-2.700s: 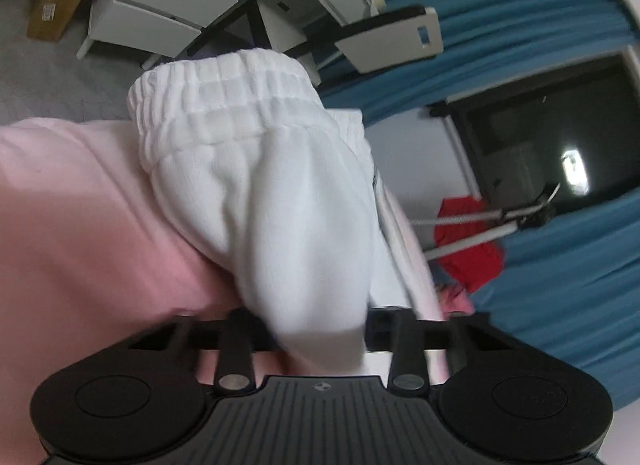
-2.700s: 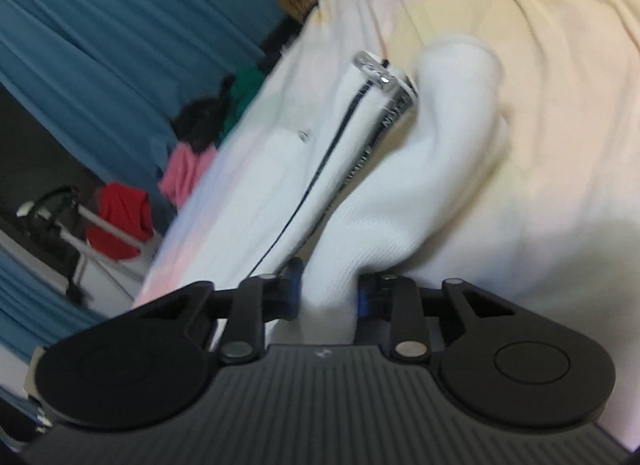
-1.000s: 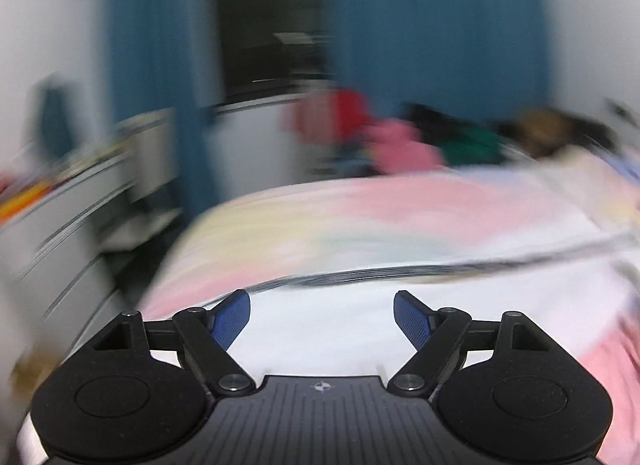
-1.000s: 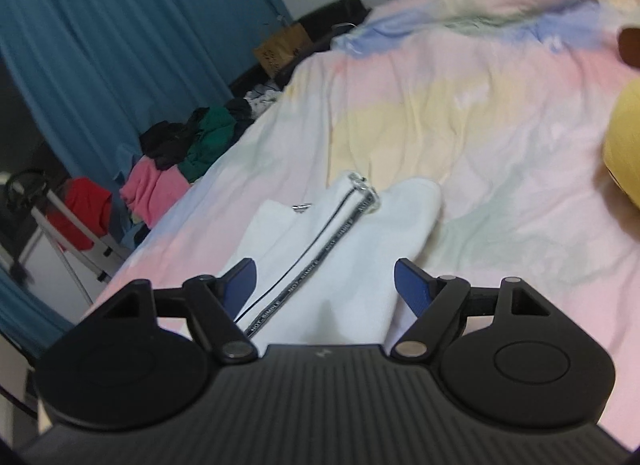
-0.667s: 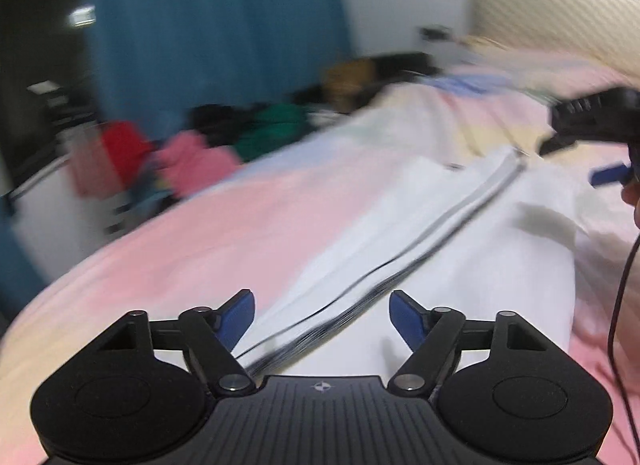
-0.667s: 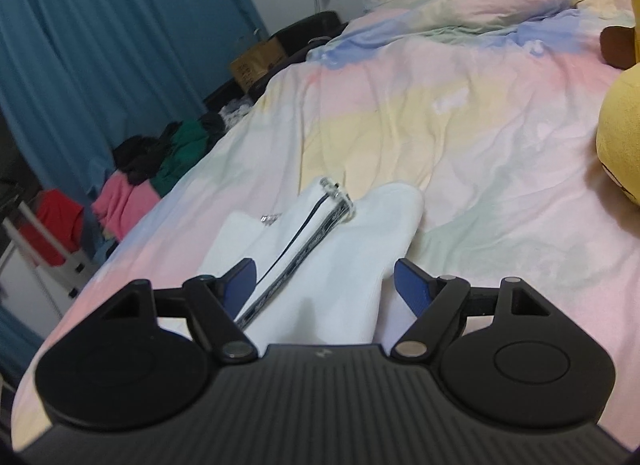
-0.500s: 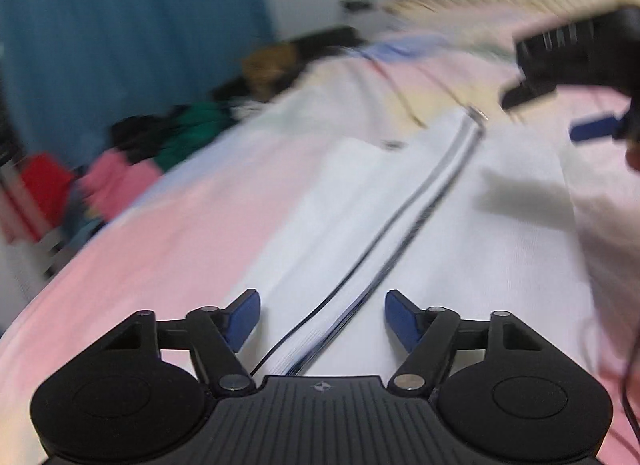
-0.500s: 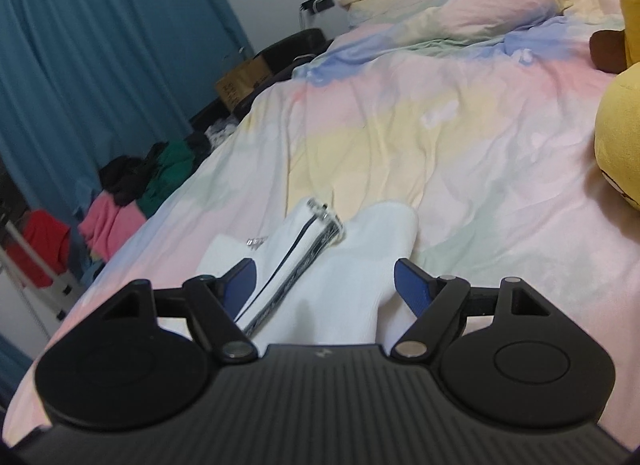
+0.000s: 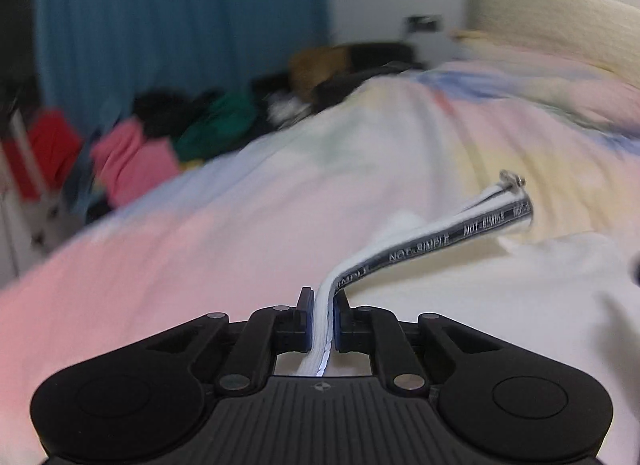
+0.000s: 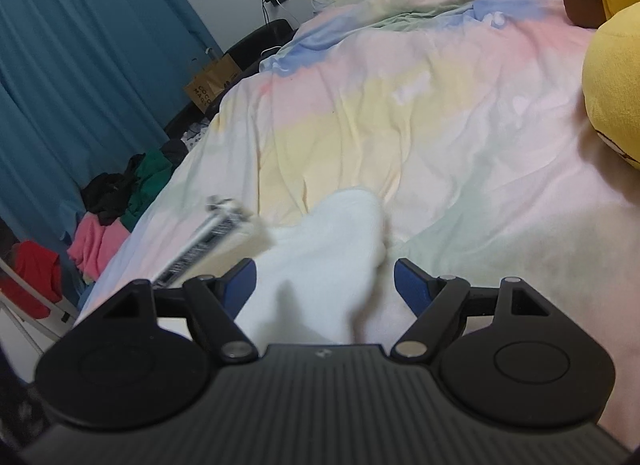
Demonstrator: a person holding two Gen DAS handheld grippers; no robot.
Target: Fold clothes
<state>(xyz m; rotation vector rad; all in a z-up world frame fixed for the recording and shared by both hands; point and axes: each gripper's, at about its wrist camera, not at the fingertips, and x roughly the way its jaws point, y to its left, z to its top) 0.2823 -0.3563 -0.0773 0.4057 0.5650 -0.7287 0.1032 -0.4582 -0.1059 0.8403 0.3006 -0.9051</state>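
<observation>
A white garment [image 9: 520, 305] lies on the pastel bedspread [image 9: 240, 225]. My left gripper [image 9: 322, 301] is low over the bed, its jaws closing, and the pads press on the garment's striped edge [image 9: 440, 237], a bundle of white layers with a black lettered band. That edge rises off the bed and ends at a small metal ring. In the right wrist view, my right gripper [image 10: 324, 271] stands open over the garment's rounded white fold [image 10: 332, 233], not gripping it. The lifted striped edge [image 10: 208, 241] is blurred to the left of it.
Coloured clothes [image 10: 116, 201] are heaped beside the bed's left edge, with a red item [image 10: 32, 277] on a rack. A yellow plush toy [image 10: 612, 85] sits at the right. Pillows lie at the bed's head, a paper bag [image 10: 210, 83] by the blue curtain.
My left gripper swung across the room to the garment, came down and shut on its striped edge, which now lifts off the bed. The right gripper sank slightly and stays open.
</observation>
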